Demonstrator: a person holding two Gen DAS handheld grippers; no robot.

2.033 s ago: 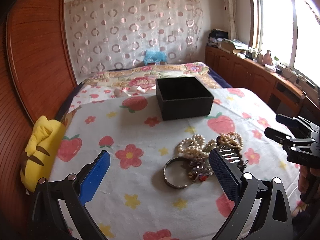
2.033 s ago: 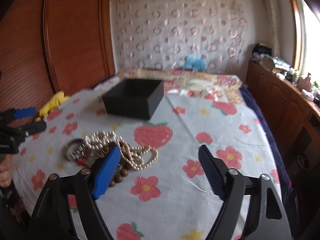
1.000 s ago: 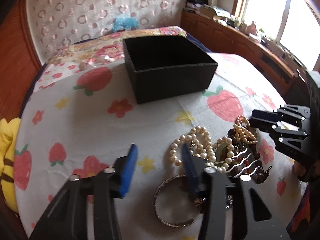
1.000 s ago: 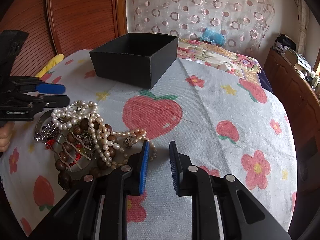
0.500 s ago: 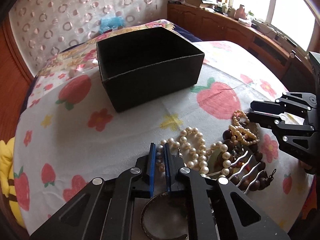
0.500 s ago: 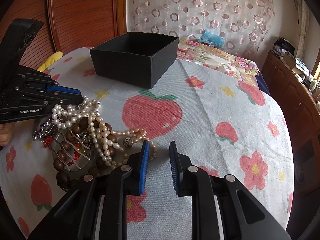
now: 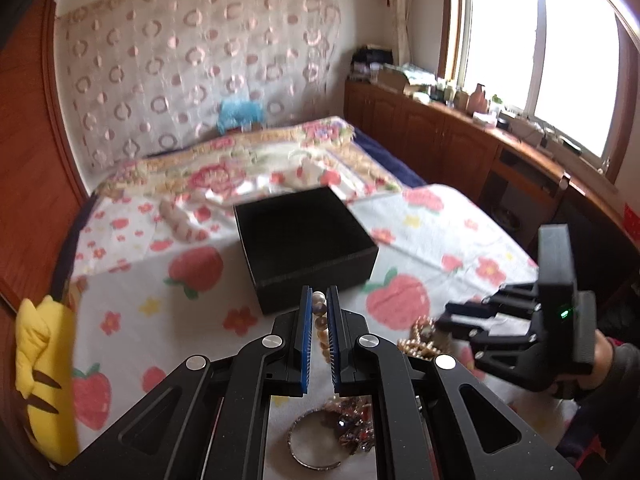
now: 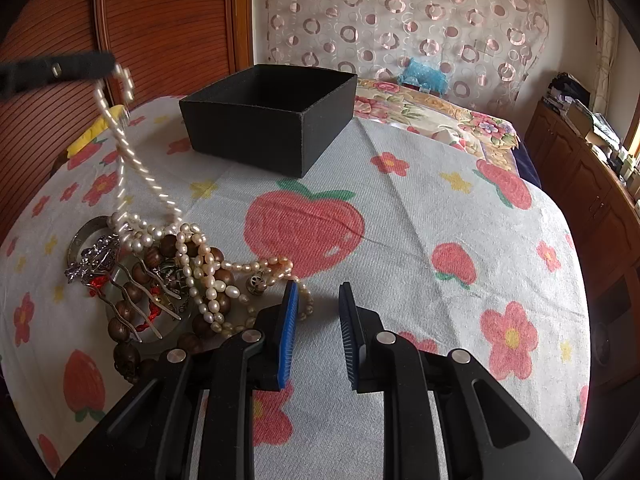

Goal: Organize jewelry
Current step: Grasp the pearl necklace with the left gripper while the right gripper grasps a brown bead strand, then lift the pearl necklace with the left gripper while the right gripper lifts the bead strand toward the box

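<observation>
My left gripper (image 7: 319,306) is shut on a white pearl necklace (image 7: 320,322) and holds it lifted above the bed. In the right wrist view the necklace (image 8: 132,168) hangs blurred from the left gripper (image 8: 108,65) down to the jewelry pile (image 8: 176,276). The pile holds pearls, brown wooden beads, a silver bangle (image 8: 82,236), a hair comb and a brooch. An open black box (image 8: 272,112) sits behind it, also in the left wrist view (image 7: 304,248). My right gripper (image 8: 316,296) is slightly open and empty, low beside the pile's right edge.
The bed has a strawberry and flower cover (image 8: 420,216). A yellow plush toy (image 7: 44,364) lies at the left edge by the wooden headboard (image 8: 160,20). Wooden cabinets (image 7: 460,144) run under the window on the right.
My left gripper closed on the pearl necklace and rose, pulling the strand up out of the pile. My right gripper stayed nearly still beside the pile.
</observation>
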